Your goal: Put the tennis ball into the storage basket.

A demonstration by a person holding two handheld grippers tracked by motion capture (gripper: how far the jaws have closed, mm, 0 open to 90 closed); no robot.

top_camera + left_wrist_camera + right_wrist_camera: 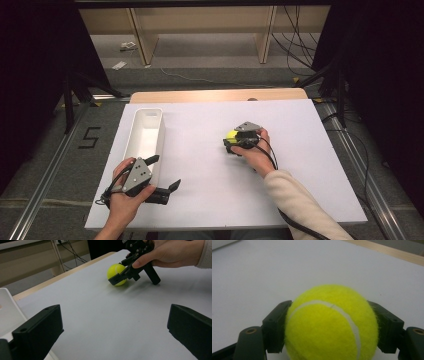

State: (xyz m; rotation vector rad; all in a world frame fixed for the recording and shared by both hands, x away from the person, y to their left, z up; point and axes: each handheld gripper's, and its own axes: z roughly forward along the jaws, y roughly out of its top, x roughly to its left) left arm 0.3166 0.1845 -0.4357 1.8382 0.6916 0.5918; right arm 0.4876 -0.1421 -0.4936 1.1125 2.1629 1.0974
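I see the tennis ball (329, 325) pinched between the jaws of my right hand-held gripper (233, 142), resting on the white table (210, 165) directly ahead of that hand; my left hand-held gripper (165, 172) hangs released, jaws spread wide, well apart from the ball; the white tray (145, 137) lies just beside it.

Tennis ball (329, 325): we record fuzzy yellow felt with a smooth white seam. Right gripper (231, 142): matt black plastic jaws pressed against the felt on both sides; grey matt plate on top. Left gripper (165, 172): the same matt black plastic. Table (210, 95): pale wood edge under a smooth matt white sheet (300, 150). Bin (146, 134): white plastic, slightly glossy.
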